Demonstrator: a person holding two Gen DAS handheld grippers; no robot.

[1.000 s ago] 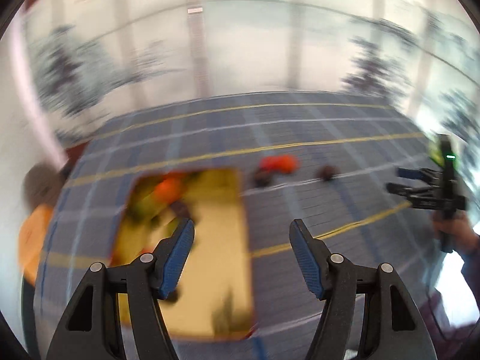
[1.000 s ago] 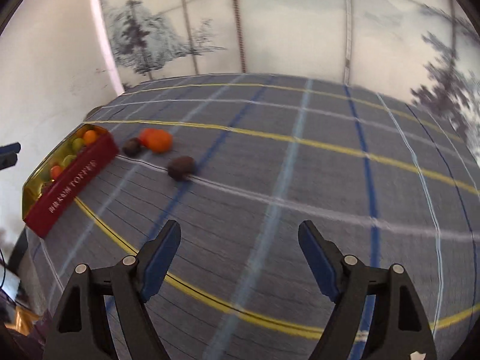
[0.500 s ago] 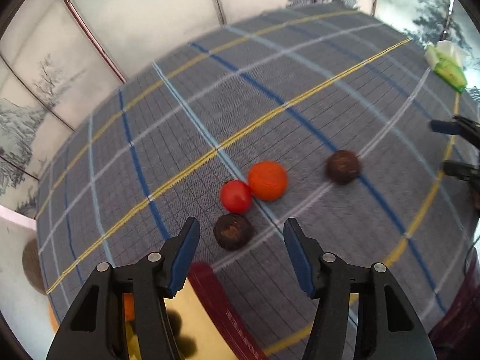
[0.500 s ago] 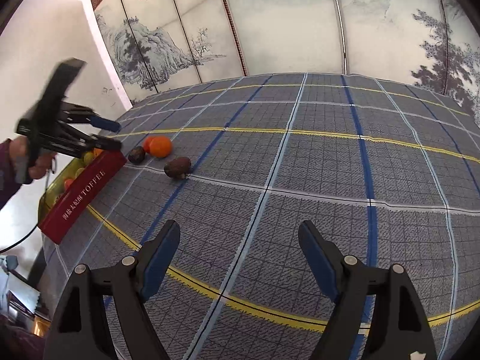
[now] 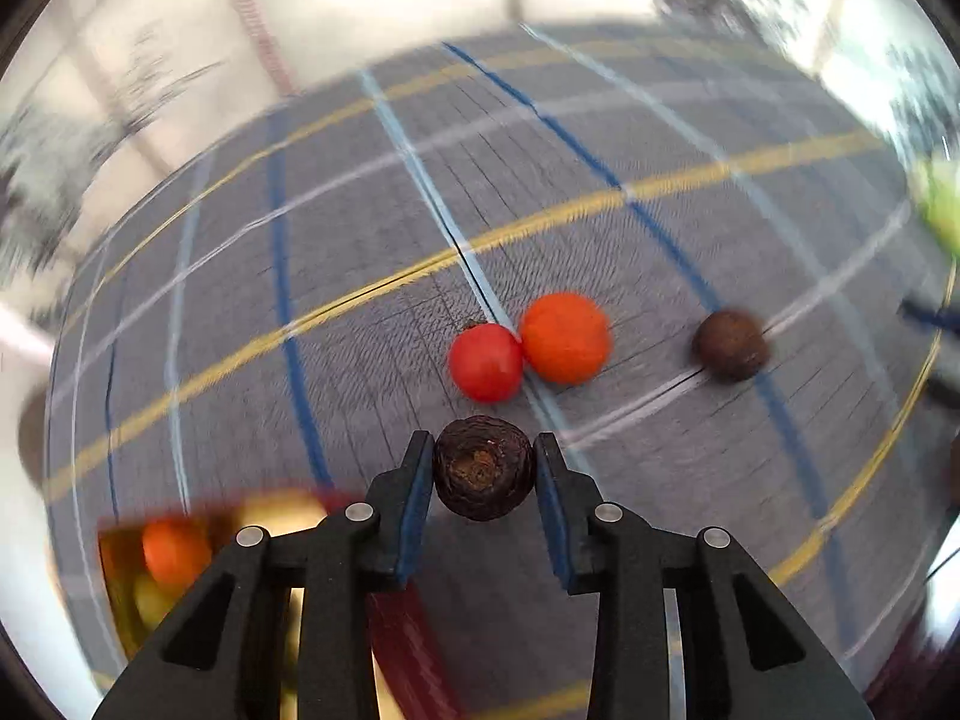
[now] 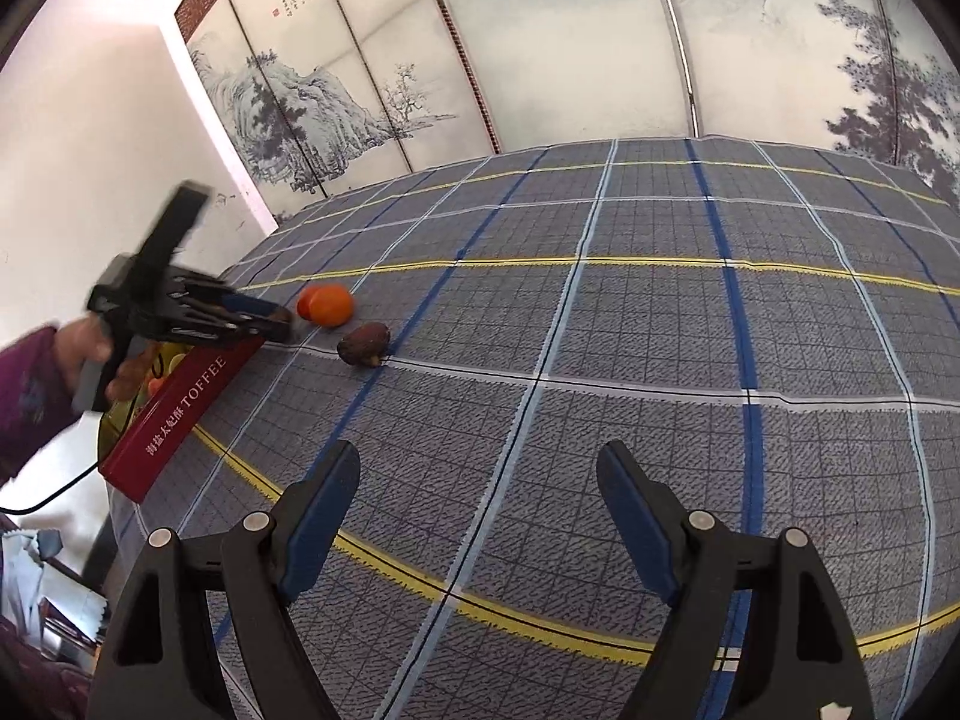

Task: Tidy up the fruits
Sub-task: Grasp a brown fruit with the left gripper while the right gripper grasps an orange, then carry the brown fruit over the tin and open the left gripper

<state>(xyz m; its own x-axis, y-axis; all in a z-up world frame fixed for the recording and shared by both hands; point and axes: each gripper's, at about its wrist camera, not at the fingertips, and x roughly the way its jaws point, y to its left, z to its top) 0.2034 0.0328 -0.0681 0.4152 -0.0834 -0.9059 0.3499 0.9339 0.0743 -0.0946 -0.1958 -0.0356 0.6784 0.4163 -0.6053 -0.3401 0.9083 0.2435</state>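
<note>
My left gripper [image 5: 483, 457] is shut on a dark brown wrinkled fruit [image 5: 483, 468], just above the checked cloth. Past it lie a red tomato [image 5: 485, 362], touching an orange [image 5: 564, 346], and another brown fruit [image 5: 730, 344] to the right. The red toffee tin [image 5: 396, 642] with fruit inside is at the lower left. In the right wrist view the left gripper [image 6: 276, 324] reaches over the tin [image 6: 180, 414], near the orange [image 6: 330, 305] and brown fruit [image 6: 363, 344]. My right gripper [image 6: 480, 498] is open and empty over the cloth.
The table is covered by a grey cloth [image 6: 630, 324] with blue, white and yellow lines. A painted folding screen [image 6: 540, 48] stands behind it. A green-and-white object [image 5: 939, 204] sits at the far right edge. The table's left edge runs beside the tin.
My left gripper has moved down onto the nearest brown fruit and shut on it. The right gripper has stayed open and nearly still.
</note>
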